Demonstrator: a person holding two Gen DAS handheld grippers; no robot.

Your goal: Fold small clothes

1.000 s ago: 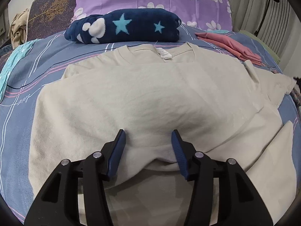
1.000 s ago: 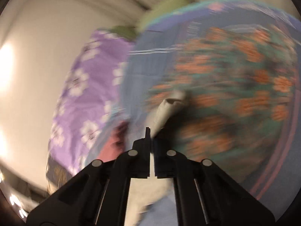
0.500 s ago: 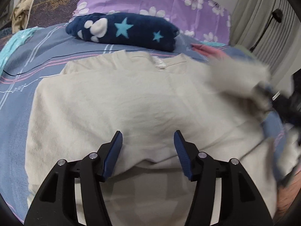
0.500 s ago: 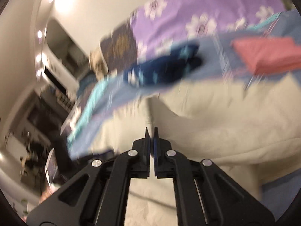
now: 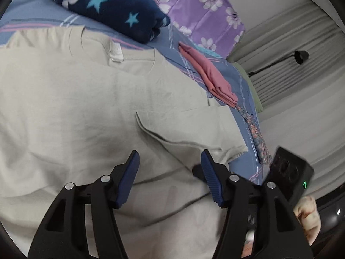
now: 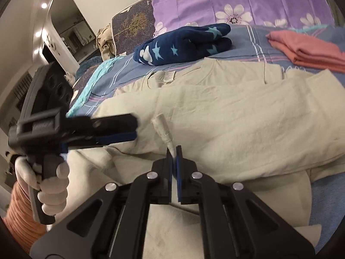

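A beige T-shirt lies spread on the bed, collar and label at the far side; it also shows in the right wrist view. Its right sleeve is folded in over the body. My left gripper is open and empty, hovering low over the shirt's body. It also appears in the right wrist view, held in a gloved hand. My right gripper is shut on a pinched fold of the shirt's sleeve edge, held just above the shirt.
A folded navy star-print garment and a folded pink garment lie beyond the collar on the blue bedsheet. Purple floral pillows stand behind. The bed's right edge is close to the sleeve.
My right gripper has swung the sleeve in from the bed's right side over the shirt body. My left gripper has turned to the right and stays open.
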